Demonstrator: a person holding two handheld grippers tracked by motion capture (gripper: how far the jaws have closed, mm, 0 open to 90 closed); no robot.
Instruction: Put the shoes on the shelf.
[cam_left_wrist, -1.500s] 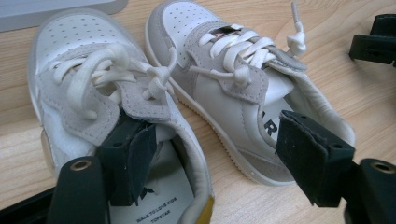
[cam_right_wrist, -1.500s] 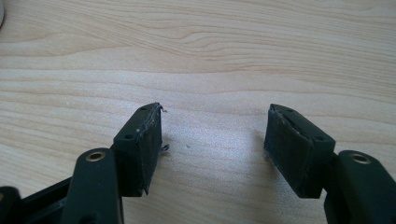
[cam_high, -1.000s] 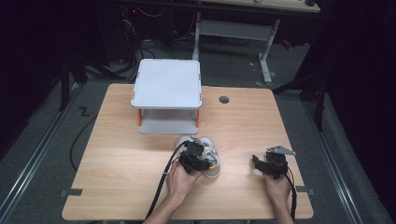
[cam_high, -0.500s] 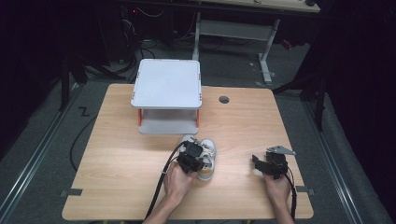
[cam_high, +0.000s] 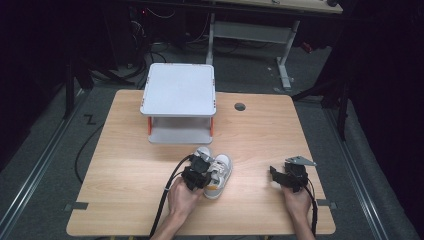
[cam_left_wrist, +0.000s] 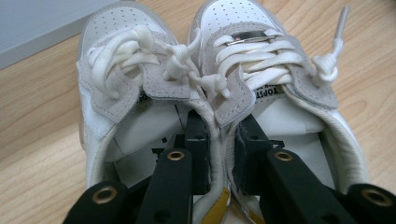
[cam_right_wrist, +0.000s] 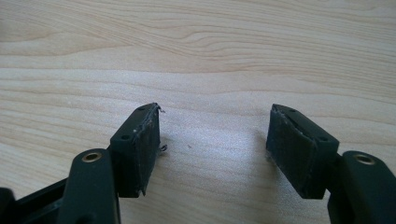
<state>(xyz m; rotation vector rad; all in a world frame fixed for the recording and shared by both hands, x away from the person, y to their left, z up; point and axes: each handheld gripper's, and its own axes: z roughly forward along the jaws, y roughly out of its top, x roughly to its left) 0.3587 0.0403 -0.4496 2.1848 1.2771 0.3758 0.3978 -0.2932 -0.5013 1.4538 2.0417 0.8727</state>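
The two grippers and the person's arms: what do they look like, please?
Both the left gripper and the right gripper are black, each with two flat rectangular jaw pads on arms with brass-coloured rivets. A black cable trails from the left one. The right one carries a grey three-cornered plate on top. The forearms are bare, with no sleeves.

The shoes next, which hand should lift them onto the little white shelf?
Probably the left tool: it already pinches both shoes by their inner edges. The right tool is open above bare table.
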